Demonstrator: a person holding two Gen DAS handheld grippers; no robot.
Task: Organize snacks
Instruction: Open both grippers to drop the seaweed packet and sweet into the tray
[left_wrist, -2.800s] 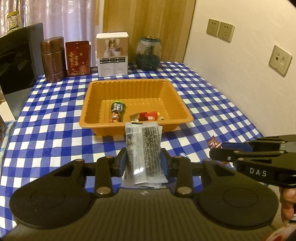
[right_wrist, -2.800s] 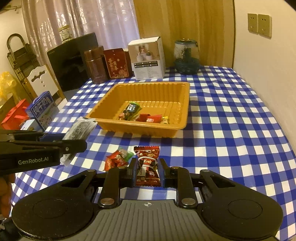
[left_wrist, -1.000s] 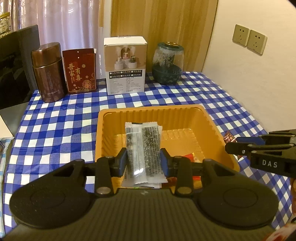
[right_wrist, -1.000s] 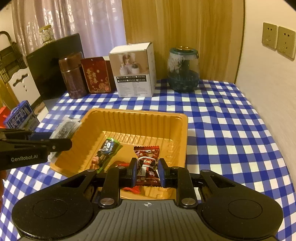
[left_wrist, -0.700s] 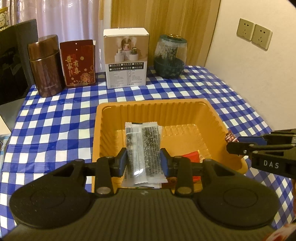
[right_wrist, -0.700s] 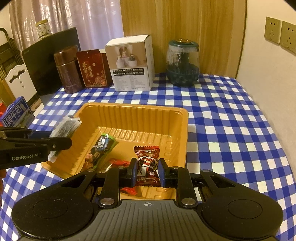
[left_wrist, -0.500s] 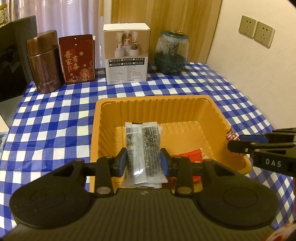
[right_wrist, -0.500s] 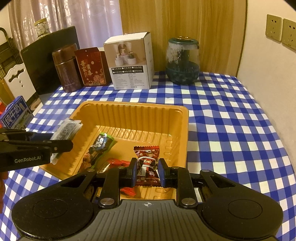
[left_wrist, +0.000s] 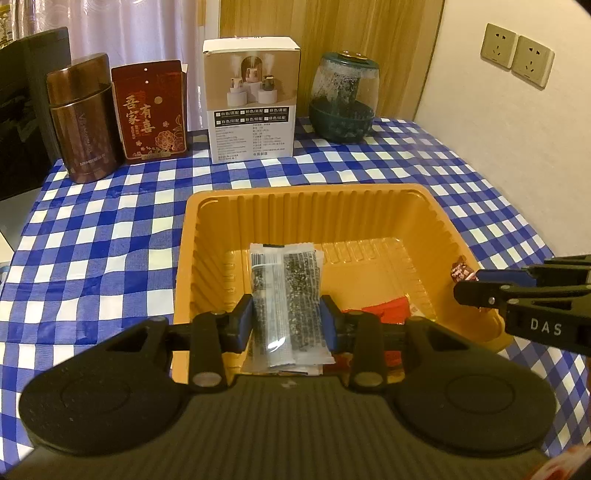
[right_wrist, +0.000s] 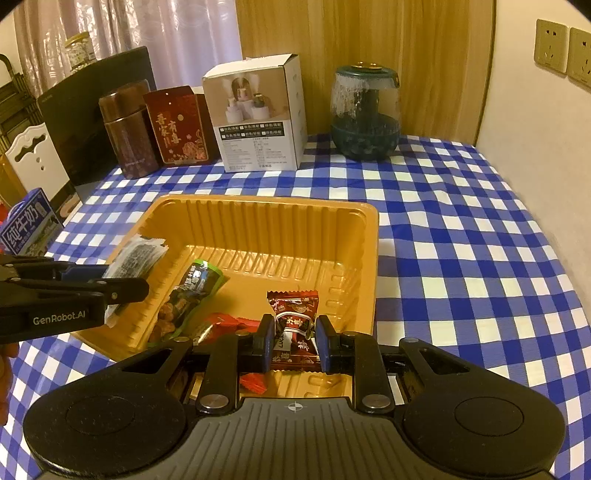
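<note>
Here a blue-and-white checked tablecloth (left_wrist: 110, 236) covers the table, against a cream wall with sockets (left_wrist: 517, 53) and a wood panel; a brown tin (left_wrist: 83, 118), red box (left_wrist: 153, 110), white carton (left_wrist: 253, 99) and glass jar (left_wrist: 345, 98) stand along the back. Both grippers tilt downward over the orange tray (left_wrist: 314, 201); the left gripper (left_wrist: 286, 319) clamps a clear seaweed packet (left_wrist: 284, 295), long axis pointing away along the fingers; the right gripper (right_wrist: 293, 343) pinches a dark red candy (right_wrist: 293, 325), lengthwise too; a green snack pack (right_wrist: 192, 291) lies in the tray.
</note>
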